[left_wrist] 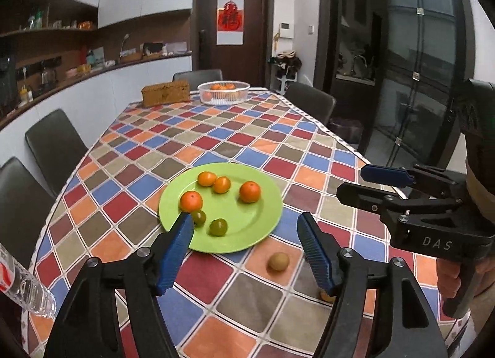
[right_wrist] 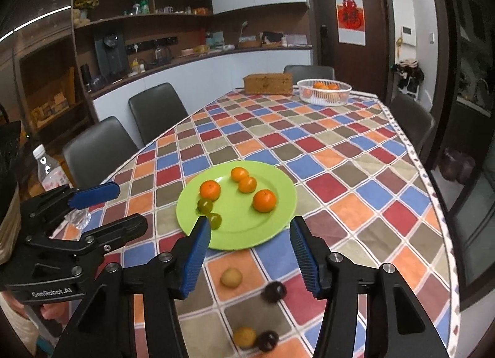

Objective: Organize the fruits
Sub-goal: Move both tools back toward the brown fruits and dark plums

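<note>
Right wrist view: a green plate (right_wrist: pixel 278 222) sits on the checked table (right_wrist: pixel 355 172). On the plate are four oranges (right_wrist: pixel 264 200) and two small green fruits (right_wrist: pixel 204 205). Just in front of the plate, on the cloth, lie two tan fruits (right_wrist: pixel 231 277) and two dark fruits (right_wrist: pixel 273 291); the dark ones look blurry. Far behind the plate stands a white basket (right_wrist: pixel 324 91) with oranges inside, too many piled up to count. A brown box (right_wrist: pixel 268 83) is beside it. Left of the plate stands one bottle (right_wrist: pixel 49 172).

The right gripper (right_wrist: pixel 250 252) has its jaws partly open and holds nothing. The left gripper (left_wrist: pixel 246 252) is also partly open and empty.
</note>
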The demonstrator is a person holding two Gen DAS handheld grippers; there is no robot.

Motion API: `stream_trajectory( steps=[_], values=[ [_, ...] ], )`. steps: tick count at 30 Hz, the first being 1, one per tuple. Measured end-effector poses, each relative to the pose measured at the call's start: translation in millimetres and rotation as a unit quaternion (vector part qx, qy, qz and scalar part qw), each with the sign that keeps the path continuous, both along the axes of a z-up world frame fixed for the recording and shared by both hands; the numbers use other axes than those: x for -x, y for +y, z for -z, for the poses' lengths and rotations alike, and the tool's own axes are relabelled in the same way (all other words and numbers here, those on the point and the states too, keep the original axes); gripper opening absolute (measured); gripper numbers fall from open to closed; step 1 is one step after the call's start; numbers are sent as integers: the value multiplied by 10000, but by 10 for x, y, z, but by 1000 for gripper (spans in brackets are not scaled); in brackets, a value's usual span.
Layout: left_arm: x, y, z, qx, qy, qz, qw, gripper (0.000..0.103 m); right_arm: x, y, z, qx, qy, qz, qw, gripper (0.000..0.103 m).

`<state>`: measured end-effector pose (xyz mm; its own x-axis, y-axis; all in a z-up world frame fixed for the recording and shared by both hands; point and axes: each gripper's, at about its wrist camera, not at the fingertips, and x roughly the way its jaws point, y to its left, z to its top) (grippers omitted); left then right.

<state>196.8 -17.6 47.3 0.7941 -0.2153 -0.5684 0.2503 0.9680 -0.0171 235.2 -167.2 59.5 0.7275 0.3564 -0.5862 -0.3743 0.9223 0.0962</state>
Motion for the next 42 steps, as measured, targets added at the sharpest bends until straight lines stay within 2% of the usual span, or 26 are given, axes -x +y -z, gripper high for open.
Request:
stream_trajectory(
  steps=[10,15,22,32,42],
  values=[
    [376,-329,82,-258,-339,489,9979,71,409,-235,-6,246,-355,37,9991,59],
    [521,-471,153,-390,-483,764,9951,71,608,-303,34,555,-551,-83,9969,59],
    [627,-618,329,-651,-476,991,9918,71,790,-313,150,1063,-704,-307,9914,59],
    [680,-837,586,-1255,-467,1474,9800,70,856,-279,519,1612,-431,-849,9823,58],
    [546,-971,855,-1457,-172,1855,9716,58,716,-257,818,1743,-95,-1327,9757,58]
  ],
)
